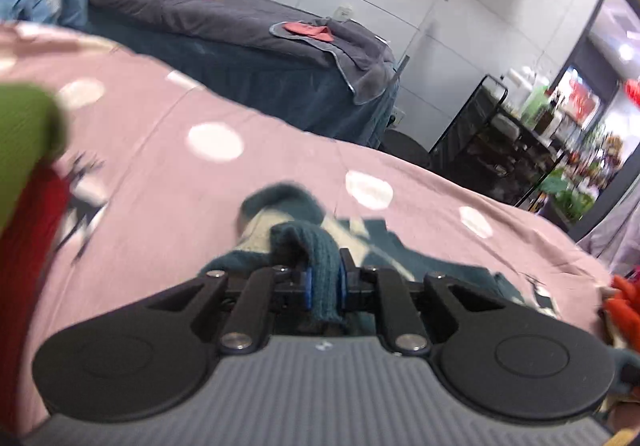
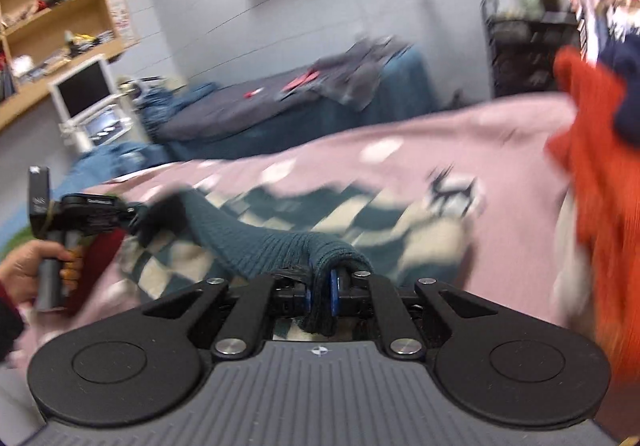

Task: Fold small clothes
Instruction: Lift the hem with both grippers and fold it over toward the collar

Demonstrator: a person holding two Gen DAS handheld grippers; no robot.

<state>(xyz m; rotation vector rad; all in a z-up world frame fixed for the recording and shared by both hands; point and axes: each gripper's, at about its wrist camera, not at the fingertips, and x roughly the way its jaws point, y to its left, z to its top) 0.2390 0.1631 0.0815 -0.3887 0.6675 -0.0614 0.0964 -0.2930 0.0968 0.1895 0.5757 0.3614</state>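
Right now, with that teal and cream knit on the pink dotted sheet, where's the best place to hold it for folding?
Along its ribbed teal edge, at two spread points, coming from the near side. Both tongs already do this: the left tongs and right tongs each pinch the thick ribbed band of the teal knit garment, which probably resists slipping better than the flat checked body.

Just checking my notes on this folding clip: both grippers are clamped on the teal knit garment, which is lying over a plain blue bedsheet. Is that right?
Not quite. The sheet is pink with white polka dots, not plain blue; the left wrist view shows this. The rest stands: the left gripper and the right gripper are both clamped on the teal knit garment.
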